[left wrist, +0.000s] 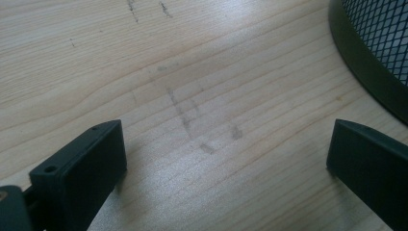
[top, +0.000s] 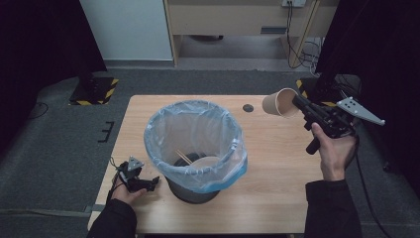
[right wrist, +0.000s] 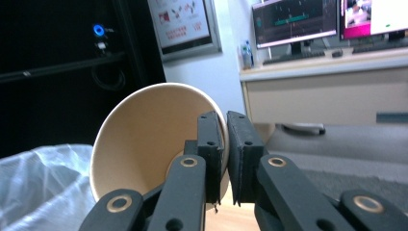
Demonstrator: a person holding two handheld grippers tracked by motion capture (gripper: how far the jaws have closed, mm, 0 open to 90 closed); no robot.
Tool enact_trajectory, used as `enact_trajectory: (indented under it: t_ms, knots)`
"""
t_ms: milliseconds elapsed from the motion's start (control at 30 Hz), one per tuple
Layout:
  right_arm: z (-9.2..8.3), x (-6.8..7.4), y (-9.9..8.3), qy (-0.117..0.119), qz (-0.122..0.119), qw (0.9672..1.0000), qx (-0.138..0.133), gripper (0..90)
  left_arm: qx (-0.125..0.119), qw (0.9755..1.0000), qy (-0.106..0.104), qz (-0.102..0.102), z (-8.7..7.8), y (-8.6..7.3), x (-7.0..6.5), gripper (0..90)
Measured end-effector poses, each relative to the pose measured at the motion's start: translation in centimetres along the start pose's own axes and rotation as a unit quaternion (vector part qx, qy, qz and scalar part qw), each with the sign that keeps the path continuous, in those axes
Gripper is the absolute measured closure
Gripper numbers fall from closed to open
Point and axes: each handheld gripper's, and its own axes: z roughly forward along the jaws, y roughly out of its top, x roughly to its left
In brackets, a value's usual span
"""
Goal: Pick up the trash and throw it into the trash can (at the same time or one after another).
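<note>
A brown paper cup (top: 277, 102) hangs on its side above the table's right half, mouth toward the hand. My right gripper (top: 298, 102) is shut on its rim; in the right gripper view the two jaws pinch the rim of the cup (right wrist: 144, 139), with the right gripper (right wrist: 225, 144) at the cup's right edge. A black mesh bin lined with a pale blue plastic bag (top: 195, 144) stands mid-table, holding a cup and wooden sticks (top: 184, 157). My left gripper (top: 154, 181) rests open on the wood beside the bin's base (left wrist: 365, 72), and the left gripper (left wrist: 226, 149) has nothing between its jaws.
The wooden table (top: 277, 178) has a small dark round mark (top: 248, 107) near its back edge. Behind it lie grey floor, a wooden desk and cables. Black curtains hang at both sides.
</note>
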Motion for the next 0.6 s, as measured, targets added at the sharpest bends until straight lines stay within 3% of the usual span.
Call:
enact_trajectory:
  t_ms: [267,600]
  knots:
    - [-1.4,1.5,1.8,0.019,-0.009,0.9990,-0.039,85.1,0.000,1.0000,0.000,0.000,0.0,0.0,0.0,0.0]
    - [-2.7,4.2,3.7,0.057,-0.019,0.9949,-0.082,85.2,0.000,1.0000,0.000,0.000,0.0,0.0,0.0,0.0]
